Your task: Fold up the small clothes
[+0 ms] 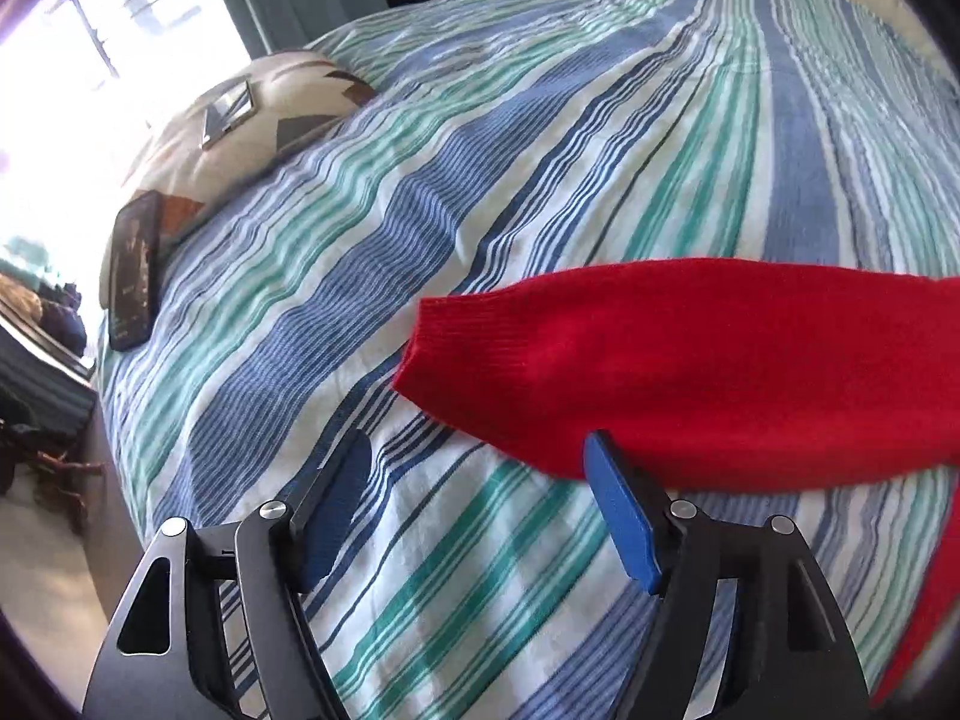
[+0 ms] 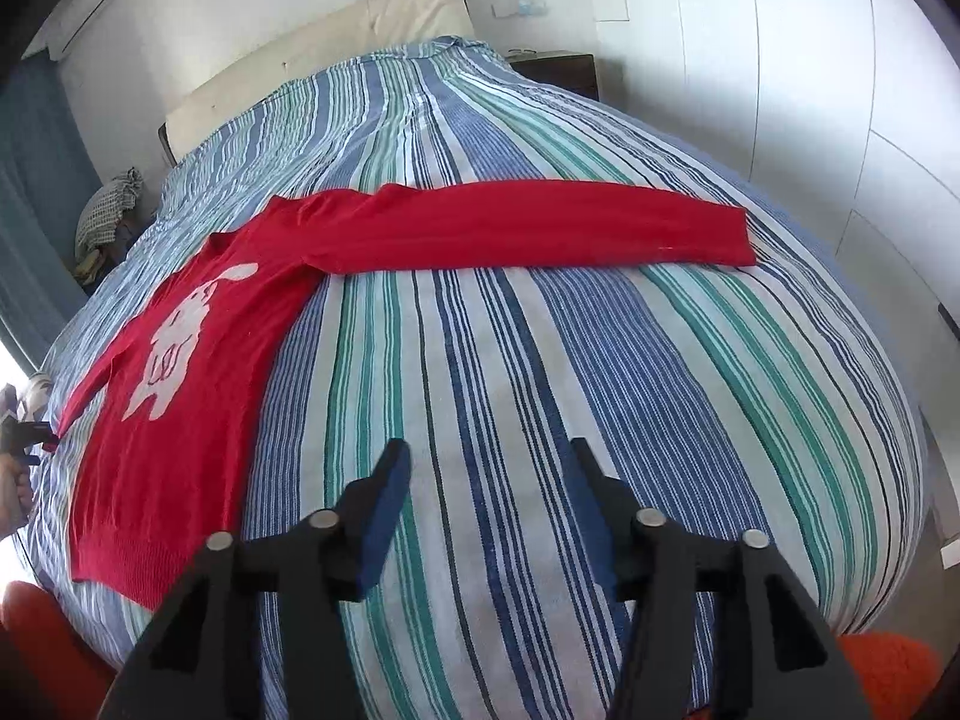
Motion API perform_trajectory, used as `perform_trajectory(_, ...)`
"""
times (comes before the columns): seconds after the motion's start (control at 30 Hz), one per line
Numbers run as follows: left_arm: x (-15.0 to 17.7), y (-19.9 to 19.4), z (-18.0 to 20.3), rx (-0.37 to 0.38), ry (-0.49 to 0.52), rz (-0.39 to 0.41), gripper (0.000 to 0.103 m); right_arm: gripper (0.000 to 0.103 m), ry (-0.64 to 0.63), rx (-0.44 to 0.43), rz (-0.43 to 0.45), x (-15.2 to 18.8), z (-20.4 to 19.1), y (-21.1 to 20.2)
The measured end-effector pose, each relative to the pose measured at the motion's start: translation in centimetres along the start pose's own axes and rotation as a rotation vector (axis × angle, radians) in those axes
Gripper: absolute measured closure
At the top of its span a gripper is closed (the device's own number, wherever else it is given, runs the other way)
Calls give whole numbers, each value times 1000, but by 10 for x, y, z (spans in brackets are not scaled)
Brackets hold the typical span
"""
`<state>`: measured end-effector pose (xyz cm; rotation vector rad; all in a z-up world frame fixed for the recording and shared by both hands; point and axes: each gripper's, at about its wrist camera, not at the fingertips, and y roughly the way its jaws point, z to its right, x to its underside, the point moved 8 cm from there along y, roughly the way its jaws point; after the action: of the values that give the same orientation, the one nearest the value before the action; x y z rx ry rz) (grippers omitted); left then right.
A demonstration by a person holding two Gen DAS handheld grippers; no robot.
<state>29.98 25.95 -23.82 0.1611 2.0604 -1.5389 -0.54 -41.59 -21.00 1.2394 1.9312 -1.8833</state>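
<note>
Striped bedspread (image 2: 540, 360), patterned pillow (image 1: 240, 120), dark tablet (image 1: 133, 270)

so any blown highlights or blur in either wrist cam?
Left wrist: window at the left clips to white and hazes the pillow; the red sleeve stays sharp. Right wrist: even light, no glare; fisheye bulges the striped bedspread.

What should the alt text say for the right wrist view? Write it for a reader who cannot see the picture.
A red sweater with a white animal figure lies flat on a striped bedspread, one sleeve stretched straight out to the right. In the foreground the right gripper stands open over bare bedspread, holding nothing.
</note>
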Motion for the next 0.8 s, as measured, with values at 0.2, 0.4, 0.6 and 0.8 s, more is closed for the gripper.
perform_trajectory(0.2, 26, -51, 29, 81, 104, 60, 23, 44, 18, 5, 14, -2, 3, -3)
perform_trajectory(0.4, 51, -90, 65, 165, 196, 102, 23, 43, -35, 13, 25, 0, -4, -7)
perform_trajectory(0.6, 72, -125, 96, 219, 264, 140, 23, 43, -51, 19, 27, 2, -8, -9)
perform_trajectory(0.8, 88, -145, 113, 224, 314, 176, 23, 43, -103, 24, 30, 4, -18, -10)
